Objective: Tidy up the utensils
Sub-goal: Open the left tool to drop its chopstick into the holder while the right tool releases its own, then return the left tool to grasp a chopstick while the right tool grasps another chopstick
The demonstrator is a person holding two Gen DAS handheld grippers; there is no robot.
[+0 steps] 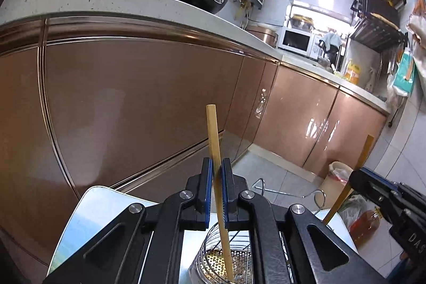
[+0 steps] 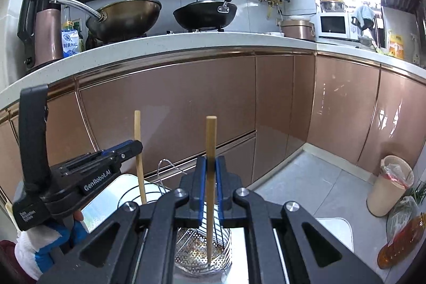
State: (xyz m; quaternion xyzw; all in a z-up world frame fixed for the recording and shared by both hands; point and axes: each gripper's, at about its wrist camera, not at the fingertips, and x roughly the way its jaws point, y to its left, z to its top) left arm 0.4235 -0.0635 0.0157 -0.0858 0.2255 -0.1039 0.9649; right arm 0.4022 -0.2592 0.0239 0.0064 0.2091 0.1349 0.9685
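Observation:
My left gripper (image 1: 217, 164) is shut on an upright bamboo chopstick (image 1: 213, 129). Its lower end reaches down into a metal wire utensil holder (image 1: 213, 260) with a perforated bottom. In the right wrist view, my right gripper (image 2: 210, 161) is shut on a second chopstick (image 2: 211, 135), whose tip sits inside the same holder (image 2: 186, 254). Each gripper shows in the other's view: the right one (image 1: 358, 177) with its chopstick (image 1: 366, 151), and the left one (image 2: 134, 147) with its chopstick (image 2: 137, 129). A hand in a white and blue glove holds the left gripper.
The holder stands on a glossy white tabletop (image 1: 93, 206). Copper cabinet fronts (image 2: 173, 111) stand close ahead under a white counter (image 2: 186, 41) carrying two woks. On the tiled floor at the right are a beige bin (image 2: 388, 188), an oil bottle (image 2: 402, 241) and a bag.

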